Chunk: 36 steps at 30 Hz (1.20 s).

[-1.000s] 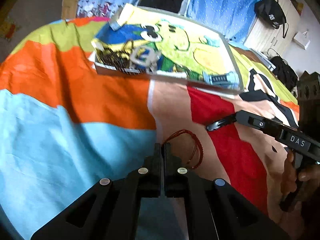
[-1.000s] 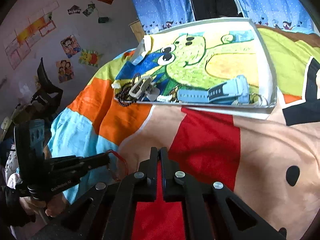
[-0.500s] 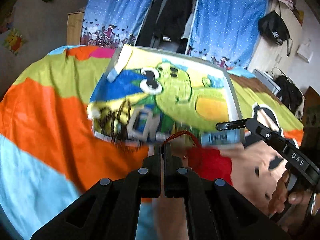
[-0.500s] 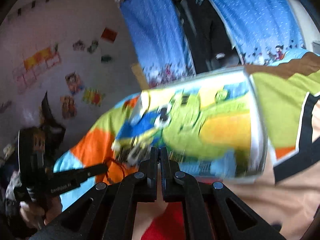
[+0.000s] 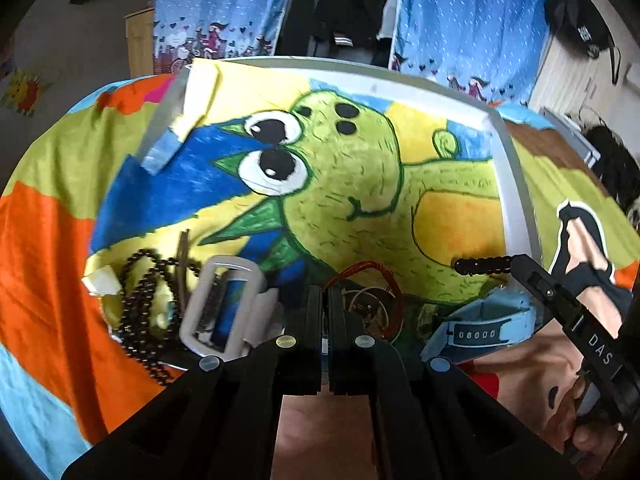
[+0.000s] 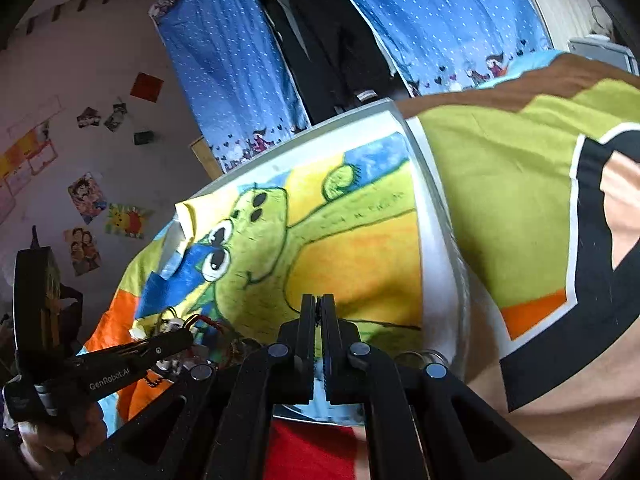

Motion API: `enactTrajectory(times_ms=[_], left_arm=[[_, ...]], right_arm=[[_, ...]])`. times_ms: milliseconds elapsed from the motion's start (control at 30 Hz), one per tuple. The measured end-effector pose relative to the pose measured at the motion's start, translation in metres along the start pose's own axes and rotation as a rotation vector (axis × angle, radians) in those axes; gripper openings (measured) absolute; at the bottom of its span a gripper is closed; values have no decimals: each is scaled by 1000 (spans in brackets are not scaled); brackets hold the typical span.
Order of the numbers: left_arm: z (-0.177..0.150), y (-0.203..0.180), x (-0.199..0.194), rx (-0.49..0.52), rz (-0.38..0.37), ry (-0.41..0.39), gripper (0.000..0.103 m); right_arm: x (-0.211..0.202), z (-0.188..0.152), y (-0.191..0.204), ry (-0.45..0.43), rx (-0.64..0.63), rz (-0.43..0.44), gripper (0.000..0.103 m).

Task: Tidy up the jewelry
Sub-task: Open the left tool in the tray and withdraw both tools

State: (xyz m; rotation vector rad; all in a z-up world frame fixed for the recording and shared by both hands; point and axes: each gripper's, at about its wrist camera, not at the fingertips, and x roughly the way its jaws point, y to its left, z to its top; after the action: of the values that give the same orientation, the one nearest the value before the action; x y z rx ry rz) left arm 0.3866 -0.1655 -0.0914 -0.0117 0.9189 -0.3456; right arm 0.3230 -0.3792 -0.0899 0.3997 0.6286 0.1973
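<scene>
My left gripper [image 5: 325,292] pinches a thin red cord loop [image 5: 376,276] over the painted tray [image 5: 516,200]; my right gripper [image 6: 319,304] is pressed together, empty.

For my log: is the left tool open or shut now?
Shut: the left tool has its fingers pressed together, pinching the red cord bracelet.

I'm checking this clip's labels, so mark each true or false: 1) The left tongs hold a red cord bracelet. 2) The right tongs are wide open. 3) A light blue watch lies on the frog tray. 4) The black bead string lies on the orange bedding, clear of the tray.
1) True: the left tongs are shut on the red cord bracelet.
2) False: the right tongs are shut, with nothing visible between them.
3) True: the light blue watch lies at the frog tray's near edge.
4) False: the black bead string lies mostly in the tray's near left corner.
</scene>
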Motion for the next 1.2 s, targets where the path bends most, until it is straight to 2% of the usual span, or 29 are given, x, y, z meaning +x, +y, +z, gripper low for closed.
enactTrajectory(times_ms=[233, 300, 367, 400, 533, 600, 667, 700, 767, 833, 867, 967, 1200], left_arm=[[0, 2, 3, -20, -10, 11, 2], [2, 0, 0, -28, -8, 12, 9], [2, 0, -8, -35, -13, 0, 40], [2, 0, -14, -43, -17, -21, 46], [1, -1, -38, -71, -15, -73, 49], [-1, -1, -53, -98, -13, -100, 57], [-5, 1, -71, -120, -5, -146, 71], [-10, 2, -86, -131, 0, -185, 75], [-20, 5, -110, -144, 10, -244, 89], [-32, 9, -135, -156, 25, -299, 96], [-38, 11, -145, -160, 26, -317, 98], [-65, 16, -183, -164, 44, -386, 101], [-136, 25, -249, -111, 134, -444, 101]], right_arm=[[-4, -2, -3, 3, -20, -57, 5], [-7, -2, -3, -2, -33, -83, 13], [-12, -2, -3, -13, -37, -107, 38], [-17, -1, -3, -26, -40, -107, 40], [-37, 0, -1, -59, -45, -131, 41], [-51, -1, 4, -84, -56, -153, 49], [-69, -4, 13, -117, -83, -163, 61], [-75, -4, 16, -127, -94, -168, 65], [-97, -10, 31, -167, -131, -169, 77], [-117, -18, 45, -203, -157, -160, 85], [-127, -23, 53, -221, -173, -159, 93], [-157, -41, 76, -278, -218, -144, 103], [-208, -77, 112, -319, -223, -116, 103]])
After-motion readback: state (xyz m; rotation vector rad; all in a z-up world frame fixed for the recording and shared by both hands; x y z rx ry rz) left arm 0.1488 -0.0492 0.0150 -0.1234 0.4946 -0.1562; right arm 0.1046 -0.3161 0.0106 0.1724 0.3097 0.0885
